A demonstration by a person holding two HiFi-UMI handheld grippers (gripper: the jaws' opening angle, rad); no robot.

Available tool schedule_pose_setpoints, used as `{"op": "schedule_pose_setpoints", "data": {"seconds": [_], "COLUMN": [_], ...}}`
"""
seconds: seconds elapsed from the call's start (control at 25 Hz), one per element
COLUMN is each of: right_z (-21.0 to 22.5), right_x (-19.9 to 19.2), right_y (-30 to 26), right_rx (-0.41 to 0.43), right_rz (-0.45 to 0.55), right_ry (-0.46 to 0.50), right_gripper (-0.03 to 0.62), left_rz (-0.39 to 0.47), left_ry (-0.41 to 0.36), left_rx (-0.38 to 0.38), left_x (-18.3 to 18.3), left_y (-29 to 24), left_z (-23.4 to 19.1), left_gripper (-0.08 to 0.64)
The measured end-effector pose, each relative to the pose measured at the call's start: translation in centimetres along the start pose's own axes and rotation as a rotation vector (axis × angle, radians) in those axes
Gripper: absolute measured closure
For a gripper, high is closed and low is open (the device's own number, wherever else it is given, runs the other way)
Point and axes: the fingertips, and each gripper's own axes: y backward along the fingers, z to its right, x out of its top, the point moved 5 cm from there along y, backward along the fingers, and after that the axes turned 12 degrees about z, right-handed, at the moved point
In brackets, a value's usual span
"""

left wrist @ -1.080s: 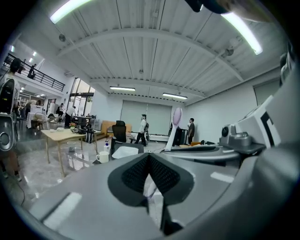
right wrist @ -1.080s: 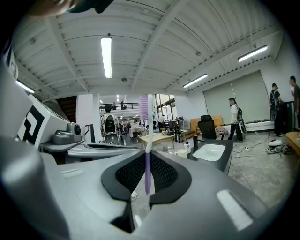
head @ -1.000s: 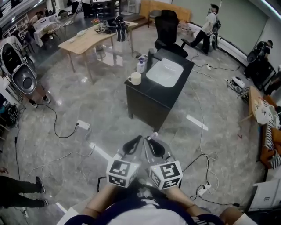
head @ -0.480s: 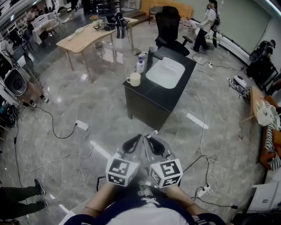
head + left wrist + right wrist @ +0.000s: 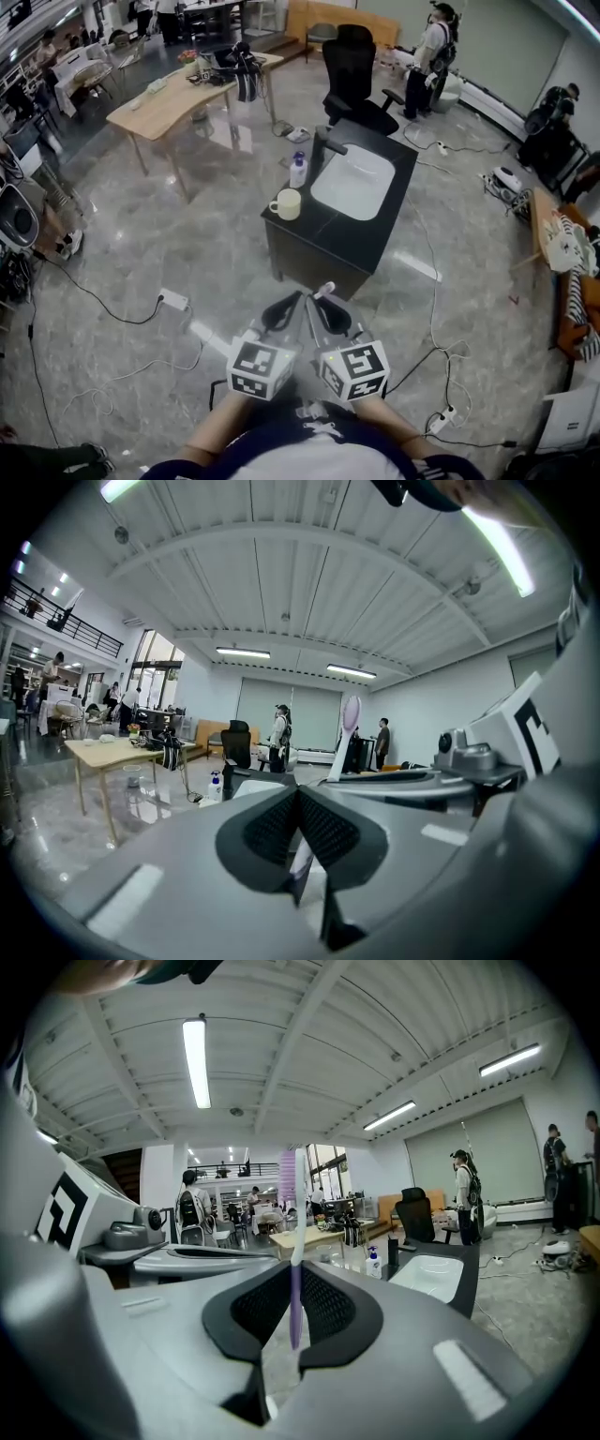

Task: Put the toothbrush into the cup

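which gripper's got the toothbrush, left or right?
The right gripper: its jaws are shut on the purple-and-white toothbrush, which stands upright between them. The left gripper has its jaws together with nothing held.

floor: big grey stone-look floor (image 5: 187, 253), polished super glossy, the lights mirror off it
cabinet: black boxy cabinet (image 5: 323, 220) at 12 o'clock, smooth top with a slight sheen
basin: white rectangular basin (image 5: 354, 180) sunk in that top, glossy, ceramic-looking
mug: cream mug (image 5: 288, 203) at the basin's 9 o'clock, smooth glazed look
table: pale wooden table (image 5: 159, 98) out at 10 o'clock, matt top
toothbrush: purple-and-white plastic toothbrush (image 5: 297, 1213), smooth, the purple bit looks slightly see-through
pads: black pads (image 5: 323, 1302) on the grey right gripper (image 5: 293, 1283), dimpled, rubbery, matt
shells: grey left gripper (image 5: 298, 803) same deal, plain smooth matt plastic
cubes: white marker cubes (image 5: 260, 367), flat matt print
ceiling: white ribbed ceiling (image 5: 281, 583), maybe sheet metal, can't swear to it
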Motion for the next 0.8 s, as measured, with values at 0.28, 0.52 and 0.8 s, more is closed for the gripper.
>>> {"op": "schedule_pose_setpoints", "data": {"seconds": [0.28, 0.52, 0.8], "right_z": [0.9, 2.8, 6.7], "right_x": [-0.3, -1.6, -2.1], "right_y": [-5.9, -9.4, -13.8], "right_rx": [-0.026, -0.040, -0.035], "right_rz": [0.005, -0.025, -0.061], "right_ry": [-0.027, -0.055, -0.074], "right_gripper": [0.558, 0.558, 0.558], "left_rz": [-0.016, -0.051, -0.086], "left_ry": [0.008, 0.034, 0.058], "left_rx": [-0.022, -0.018, 0.001], "left_x": [0.1, -1.4, -2.5], "left_y": [-3.0, -5.9, -10.8], "left_z": [-5.4, -8.1, -11.0], "left_gripper": [0.560, 0.561, 0.560]}}
